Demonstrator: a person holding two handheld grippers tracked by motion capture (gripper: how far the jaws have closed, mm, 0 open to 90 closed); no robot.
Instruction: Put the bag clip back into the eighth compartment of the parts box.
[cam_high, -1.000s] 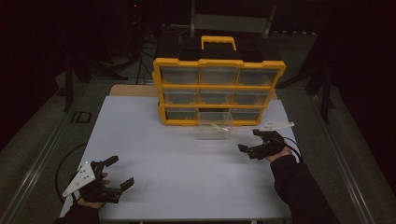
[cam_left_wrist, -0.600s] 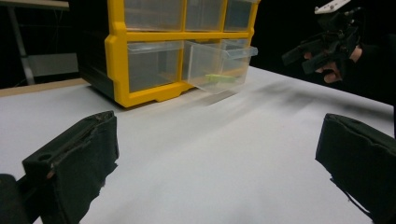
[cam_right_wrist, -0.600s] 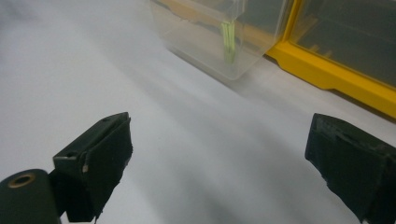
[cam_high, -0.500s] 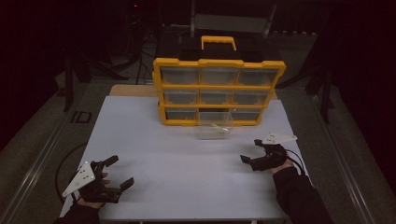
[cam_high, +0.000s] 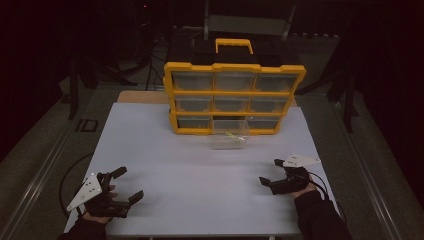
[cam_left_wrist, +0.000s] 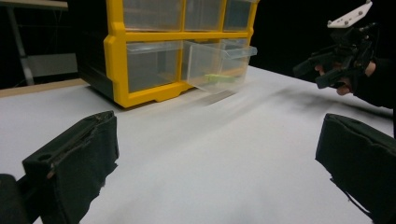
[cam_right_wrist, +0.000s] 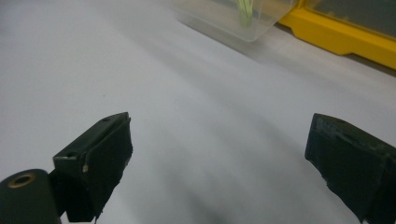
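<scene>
A yellow organizer cabinet (cam_high: 235, 97) with clear drawers stands at the back of the white table (cam_high: 200, 175). One clear drawer (cam_high: 230, 141) is pulled out of its bottom row and holds a thin green item (cam_left_wrist: 219, 77). My left gripper (cam_high: 125, 186) rests open near the table's front left corner. My right gripper (cam_high: 271, 172) is open at the front right, low over the table, with nothing between its jaws. The pulled-out drawer (cam_right_wrist: 233, 16) lies ahead of the right gripper.
The cabinet has a yellow handle (cam_high: 234, 45) on top. A cable (cam_high: 67, 175) trails off the table's left edge from the left gripper. A metal frame (cam_high: 247, 22) stands behind the cabinet in the dark.
My right gripper has drawn back from near the pulled-out drawer toward the table's front right. The left gripper has stayed put.
</scene>
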